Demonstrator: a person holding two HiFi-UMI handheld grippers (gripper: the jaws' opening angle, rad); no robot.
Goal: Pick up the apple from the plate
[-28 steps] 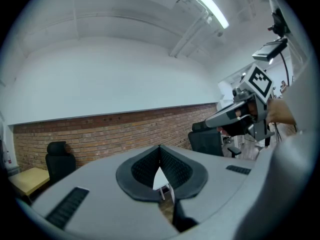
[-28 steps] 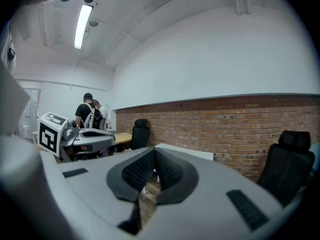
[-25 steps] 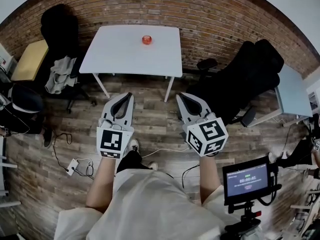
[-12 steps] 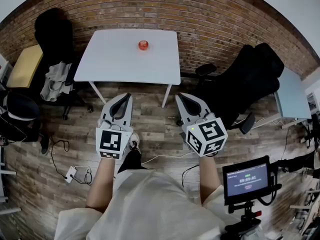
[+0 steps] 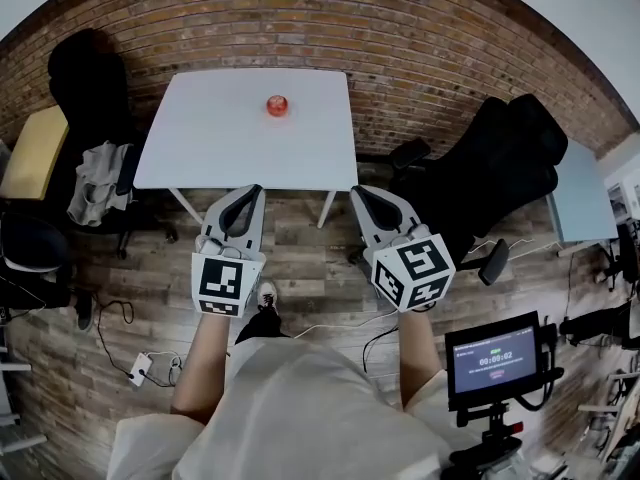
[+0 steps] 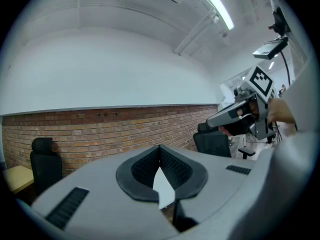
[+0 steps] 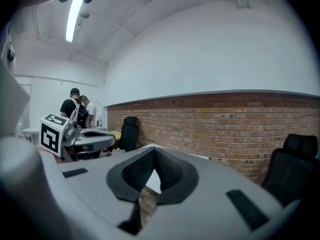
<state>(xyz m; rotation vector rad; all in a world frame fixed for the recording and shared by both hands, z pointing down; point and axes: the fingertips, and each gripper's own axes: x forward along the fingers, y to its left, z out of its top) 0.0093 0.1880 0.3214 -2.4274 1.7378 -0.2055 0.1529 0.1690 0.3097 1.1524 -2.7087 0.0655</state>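
Facing the distant apple [image 5: 277, 105] at upper centre, likely approach step; left gripper [image 5: 252, 190], right gripper [image 5: 360, 191] closed, empty; one must open next

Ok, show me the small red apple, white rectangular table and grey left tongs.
small red apple [image 5: 277, 105], head view, its top
white rectangular table [image 5: 230, 143], head view, bare top
grey left tongs [image 5: 257, 190], head view, shut tips

The apple [image 5: 277, 105] is red, the table [image 5: 200, 143] white, the wall [image 5: 420, 38] reddish-brown brick. The left gripper [image 5: 257, 189] and right gripper [image 5: 356, 191] are grey with black-and-white marker cubes [image 5: 222, 281].
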